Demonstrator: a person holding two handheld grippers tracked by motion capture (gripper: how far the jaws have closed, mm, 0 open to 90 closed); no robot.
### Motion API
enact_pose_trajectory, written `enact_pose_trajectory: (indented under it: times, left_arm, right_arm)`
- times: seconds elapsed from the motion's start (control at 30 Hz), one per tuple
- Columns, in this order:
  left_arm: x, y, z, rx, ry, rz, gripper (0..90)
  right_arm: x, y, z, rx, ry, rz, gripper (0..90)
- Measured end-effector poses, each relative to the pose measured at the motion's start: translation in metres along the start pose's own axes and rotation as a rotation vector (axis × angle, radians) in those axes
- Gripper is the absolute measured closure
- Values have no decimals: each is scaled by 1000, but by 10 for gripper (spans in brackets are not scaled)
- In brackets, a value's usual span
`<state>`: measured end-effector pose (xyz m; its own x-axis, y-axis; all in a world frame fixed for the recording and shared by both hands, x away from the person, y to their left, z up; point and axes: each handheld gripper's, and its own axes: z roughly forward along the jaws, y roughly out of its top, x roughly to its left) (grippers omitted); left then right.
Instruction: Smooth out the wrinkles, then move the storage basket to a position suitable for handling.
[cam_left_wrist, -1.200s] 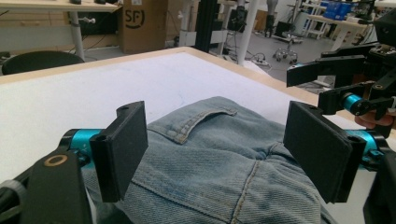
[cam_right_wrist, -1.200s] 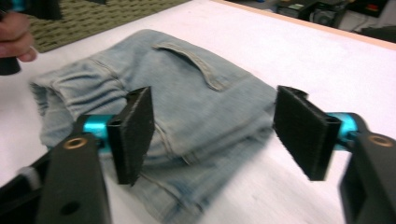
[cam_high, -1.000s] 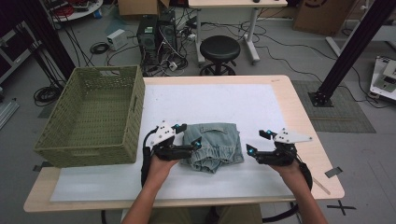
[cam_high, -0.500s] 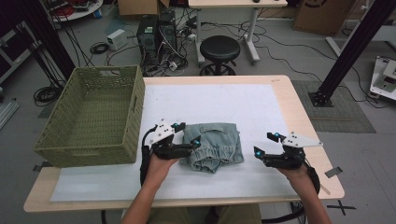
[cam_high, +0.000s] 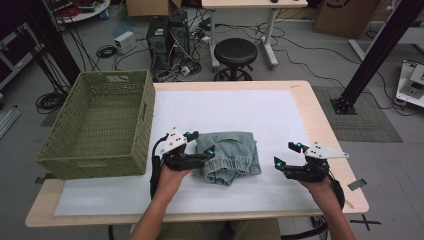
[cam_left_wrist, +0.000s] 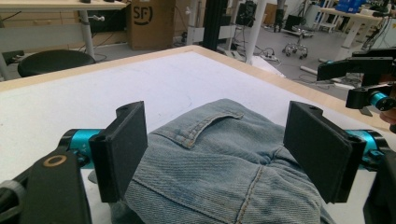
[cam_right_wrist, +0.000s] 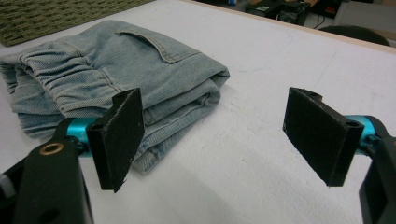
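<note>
Folded pale-blue jeans (cam_high: 229, 156), pocket up and elastic waistband toward the near edge, lie at the middle of the white mat (cam_high: 260, 115), right of the basket (cam_high: 97, 125). The left gripper (cam_high: 200, 145) is spread wide, its jaws straddling the jeans' left edge without clamping. The right gripper (cam_high: 286, 155) hangs released right of the jeans, holding nothing.
</note>
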<state>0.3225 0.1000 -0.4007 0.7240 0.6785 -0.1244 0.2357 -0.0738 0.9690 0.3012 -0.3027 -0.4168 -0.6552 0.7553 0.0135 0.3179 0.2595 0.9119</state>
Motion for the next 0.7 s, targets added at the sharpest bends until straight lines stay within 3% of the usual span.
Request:
enact_pose_trajectory:
  times: [0.27,0.43,0.7]
  left_arm:
    - [-1,1,-3,-7,-8,-14,216]
    - [-1,4,-5,-16,0,-2,216]
    - [-2,11,-22,-24,17,7,216]
  right_arm:
    - [0,1,1,0,-2,2,211]
    - [1,0,3,2,0,-3,212]
    - [1,-2,1,1,-1,1,211]
